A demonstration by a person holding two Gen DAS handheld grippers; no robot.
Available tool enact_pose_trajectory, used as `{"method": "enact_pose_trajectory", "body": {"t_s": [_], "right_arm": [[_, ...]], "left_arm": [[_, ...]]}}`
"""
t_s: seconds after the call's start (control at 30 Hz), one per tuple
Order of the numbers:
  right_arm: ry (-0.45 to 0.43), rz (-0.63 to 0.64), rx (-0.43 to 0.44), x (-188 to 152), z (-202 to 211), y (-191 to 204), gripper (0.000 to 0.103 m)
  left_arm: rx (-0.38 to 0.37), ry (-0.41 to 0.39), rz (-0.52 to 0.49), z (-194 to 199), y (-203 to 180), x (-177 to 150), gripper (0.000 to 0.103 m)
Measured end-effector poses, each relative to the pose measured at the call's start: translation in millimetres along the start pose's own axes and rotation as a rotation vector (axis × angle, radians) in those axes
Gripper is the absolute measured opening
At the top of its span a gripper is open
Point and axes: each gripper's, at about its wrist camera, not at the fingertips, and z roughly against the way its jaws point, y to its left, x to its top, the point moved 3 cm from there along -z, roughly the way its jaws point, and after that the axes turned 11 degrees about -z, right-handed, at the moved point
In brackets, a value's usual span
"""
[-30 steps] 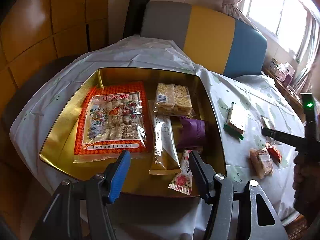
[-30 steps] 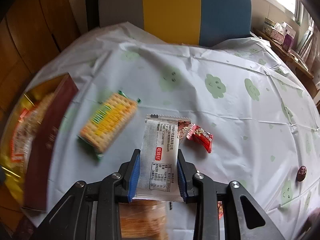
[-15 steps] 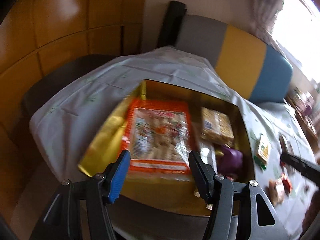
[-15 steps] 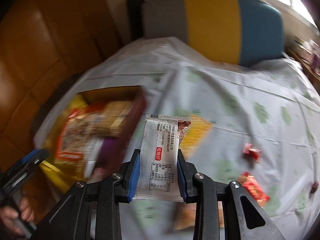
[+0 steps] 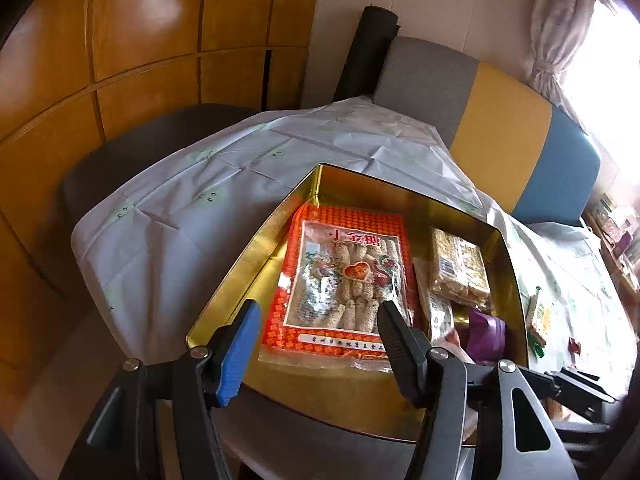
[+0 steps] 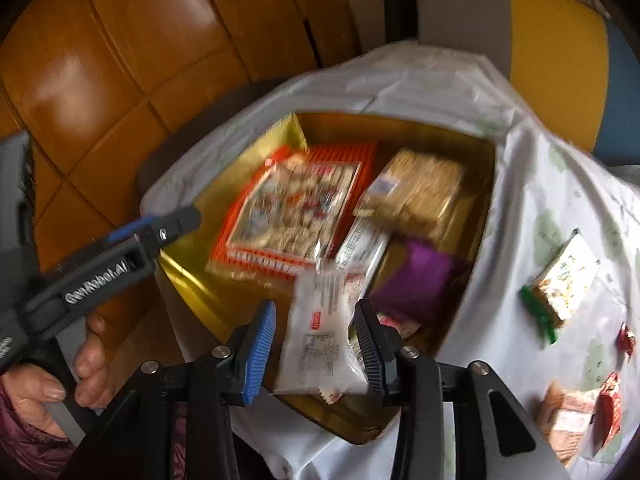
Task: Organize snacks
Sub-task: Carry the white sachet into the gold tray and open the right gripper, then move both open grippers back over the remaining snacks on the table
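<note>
Right claw (image 6: 315,350) jaws have just been opening, white packet (image 6: 320,332) loose between them above my gold tin (image 6: 224,304); left claw (image 5: 316,340) gapes empty.

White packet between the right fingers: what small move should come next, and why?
Probably open the right gripper a little wider and let the white packet drop. Its fingers have just been opening, the packet sits loosely between them, and it hangs over the gold tin, near the purple packet.
</note>
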Motion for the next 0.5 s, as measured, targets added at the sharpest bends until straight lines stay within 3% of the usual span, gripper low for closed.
{"method": "enact_pose_trajectory", "body": {"t_s": [0.17,0.5], "right_arm": [[0.003,-0.011,-0.017,-5.1,0.1,-11.5,0.042],[-0.099,-0.034,-0.079,-12.9,35.4,-35.1,0.042]], "left_arm": [[-0.007,0.012,-0.011,-2.6,-5.4,-3.0,0.061],[-0.035,0.006,-0.083,1.9,-28.5,-6.3,0.061]]}}
